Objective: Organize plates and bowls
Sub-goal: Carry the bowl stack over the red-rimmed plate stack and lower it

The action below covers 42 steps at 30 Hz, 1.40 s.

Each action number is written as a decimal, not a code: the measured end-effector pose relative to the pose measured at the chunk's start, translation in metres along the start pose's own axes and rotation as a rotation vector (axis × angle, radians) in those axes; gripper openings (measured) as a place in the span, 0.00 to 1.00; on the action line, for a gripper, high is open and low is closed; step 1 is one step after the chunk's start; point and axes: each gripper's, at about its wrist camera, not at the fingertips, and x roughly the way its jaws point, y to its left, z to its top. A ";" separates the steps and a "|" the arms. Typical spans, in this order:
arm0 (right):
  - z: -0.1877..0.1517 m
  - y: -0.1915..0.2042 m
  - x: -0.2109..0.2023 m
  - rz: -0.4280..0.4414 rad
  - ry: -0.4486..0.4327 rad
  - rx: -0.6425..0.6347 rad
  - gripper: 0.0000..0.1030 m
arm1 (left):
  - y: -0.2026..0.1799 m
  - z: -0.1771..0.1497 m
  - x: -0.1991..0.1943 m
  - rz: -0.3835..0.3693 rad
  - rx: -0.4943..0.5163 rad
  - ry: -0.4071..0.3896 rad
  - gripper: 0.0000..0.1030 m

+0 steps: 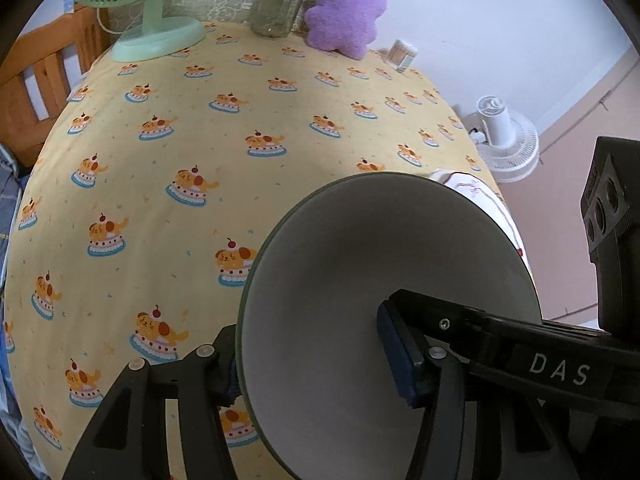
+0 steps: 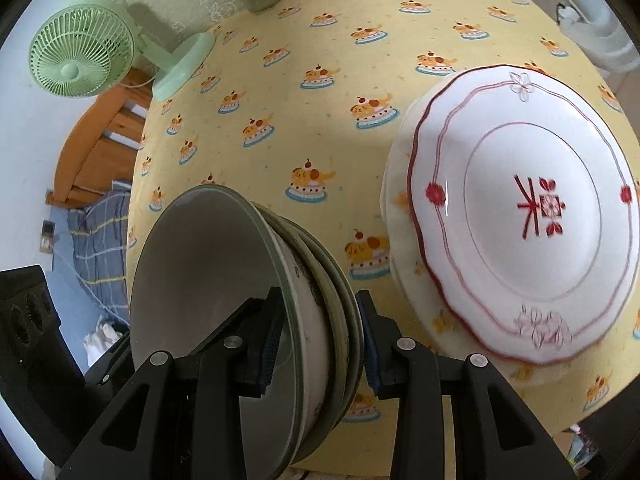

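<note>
Left wrist view: left gripper [image 1: 312,364] pinched on wall of bowl [image 1: 360,264], one finger inside, one outside; bowl tilted above tablecloth [image 1: 200,120].

Right wrist view: right gripper [image 2: 316,344] clamped across rims of nested bowls [image 2: 224,304]; plate [image 2: 520,216] set right of fingers.

Step judged: bowl stack being carried. Next: level set-down called for, clear of plate.

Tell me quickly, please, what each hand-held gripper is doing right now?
Left hand-held gripper: shut on the rim of a green-rimmed bowl.
Right hand-held gripper: shut on the stacked bowls, one pad inside, one outside.
</note>
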 end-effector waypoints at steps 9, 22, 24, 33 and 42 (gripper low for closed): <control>-0.014 0.008 -0.029 -0.038 -0.056 0.037 0.37 | -0.009 0.001 -0.020 -0.057 0.048 -0.013 0.56; -0.005 -0.007 -0.066 -0.009 -0.089 -0.012 0.37 | -0.047 0.008 -0.036 -0.028 0.040 -0.066 0.56; 0.000 -0.014 -0.071 0.004 -0.086 -0.034 0.37 | -0.055 0.009 -0.035 -0.013 0.028 -0.078 0.56; 0.022 -0.052 -0.090 0.042 -0.054 -0.122 0.37 | -0.101 0.011 -0.021 0.042 -0.046 -0.113 0.56; 0.044 -0.089 -0.100 0.051 -0.036 -0.168 0.37 | -0.140 0.015 0.000 0.060 -0.087 -0.131 0.56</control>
